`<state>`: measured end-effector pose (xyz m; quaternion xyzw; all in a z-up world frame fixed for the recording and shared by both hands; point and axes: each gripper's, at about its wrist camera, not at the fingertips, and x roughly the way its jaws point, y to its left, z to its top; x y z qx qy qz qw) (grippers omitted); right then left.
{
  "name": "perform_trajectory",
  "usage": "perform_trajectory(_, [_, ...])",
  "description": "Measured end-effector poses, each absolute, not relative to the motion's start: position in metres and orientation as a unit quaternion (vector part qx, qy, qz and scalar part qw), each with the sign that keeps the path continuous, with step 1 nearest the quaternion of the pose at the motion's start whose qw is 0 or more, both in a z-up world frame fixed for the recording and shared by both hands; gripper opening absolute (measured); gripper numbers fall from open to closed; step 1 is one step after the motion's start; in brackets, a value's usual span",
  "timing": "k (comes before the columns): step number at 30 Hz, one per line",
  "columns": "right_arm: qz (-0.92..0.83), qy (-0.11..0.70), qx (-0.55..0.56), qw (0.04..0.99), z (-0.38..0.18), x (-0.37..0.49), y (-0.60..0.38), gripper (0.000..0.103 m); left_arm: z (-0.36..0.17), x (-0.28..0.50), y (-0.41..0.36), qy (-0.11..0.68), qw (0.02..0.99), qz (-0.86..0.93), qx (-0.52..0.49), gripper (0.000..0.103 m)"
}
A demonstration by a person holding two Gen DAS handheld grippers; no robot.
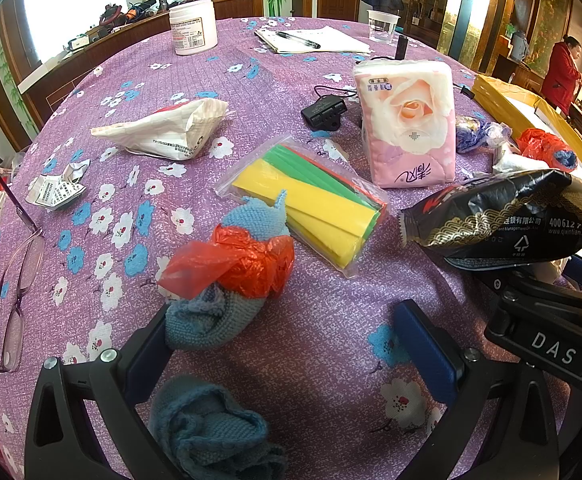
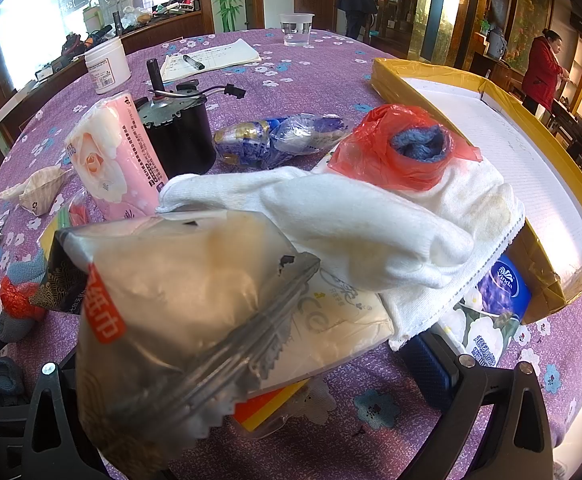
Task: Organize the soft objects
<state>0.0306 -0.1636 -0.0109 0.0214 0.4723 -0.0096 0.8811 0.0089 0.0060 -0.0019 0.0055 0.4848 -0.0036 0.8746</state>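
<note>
My left gripper (image 1: pixel 291 344) is open low over the purple tablecloth. Its left finger (image 1: pixel 147 356) touches a blue knitted cloth wrapped in red plastic (image 1: pixel 231 276). Another blue knitted piece (image 1: pixel 211 428) lies between the fingers near the camera. A yellow and green sponge pack (image 1: pixel 311 204) and a pink rose tissue pack (image 1: pixel 411 124) lie beyond. My right gripper (image 2: pixel 251 368) holds a black and translucent wet-wipe packet (image 2: pixel 195 300); the same packet shows in the left wrist view (image 1: pixel 503 220). A white cloth (image 2: pixel 371 232) and a red bag with blue cloth (image 2: pixel 403 148) lie past it.
A yellow-edged white tray (image 2: pixel 511 128) stands at the right. A black motor (image 2: pixel 179 132), blue foil wrappers (image 2: pixel 283 136), a Vinda tissue pack (image 2: pixel 487 312), a white bag (image 1: pixel 167 128), glasses (image 1: pixel 15 292), a white jar (image 1: pixel 193 28), a notebook with pen (image 1: pixel 311 40) and a cup (image 2: pixel 297 28) are on the table.
</note>
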Motion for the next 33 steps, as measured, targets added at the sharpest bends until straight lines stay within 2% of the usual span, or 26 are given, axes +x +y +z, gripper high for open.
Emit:
perform_trajectory(25, [-0.007, 0.473, 0.017, 0.881, -0.012, 0.032, -0.162, 0.102, -0.002, 0.009, 0.006, 0.485, 0.875, -0.004, 0.005, 0.103])
perform_trajectory(33, [0.149, 0.531, -0.001, 0.834, -0.005, 0.046, -0.187, 0.102, -0.001, 0.008, 0.004, 0.485, 0.875, -0.005, 0.003, 0.103])
